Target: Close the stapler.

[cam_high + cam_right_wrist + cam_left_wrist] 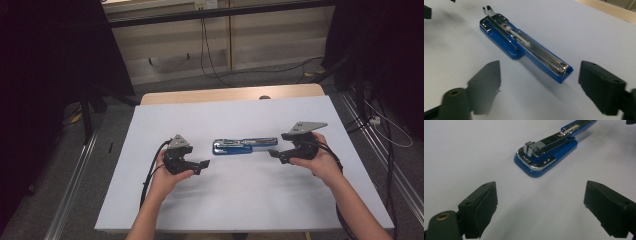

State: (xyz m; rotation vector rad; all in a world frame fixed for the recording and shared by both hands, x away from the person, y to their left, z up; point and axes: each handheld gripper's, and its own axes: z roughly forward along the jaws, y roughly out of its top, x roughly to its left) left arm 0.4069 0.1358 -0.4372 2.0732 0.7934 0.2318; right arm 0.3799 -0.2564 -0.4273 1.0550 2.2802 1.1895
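Blue and chrome, the stapler (pixel 244 146) lies flat at the middle of the high view on the white sheet (pixel 240 200) that covers the table, swung fully open so its metal staple channel faces up. It sits between the two grippers and touches neither. The left gripper (pixel 202 165), lower left of centre in that view, points toward the stapler's broad end; in the left gripper view its jaws stand wide apart with only bare sheet between them, and the stapler (pixel 546 157) sits in the upper middle, its far end cut off by the top edge. The right gripper (pixel 274 154) stands just beside the stapler's narrow end. In the right gripper view its jaws are also spread and hold nothing; the left one is blurred, and the stapler (pixel 524 45) runs diagonally from upper left toward the gap. A strip of wooden table (pixel 225 94) shows beyond the sheet.
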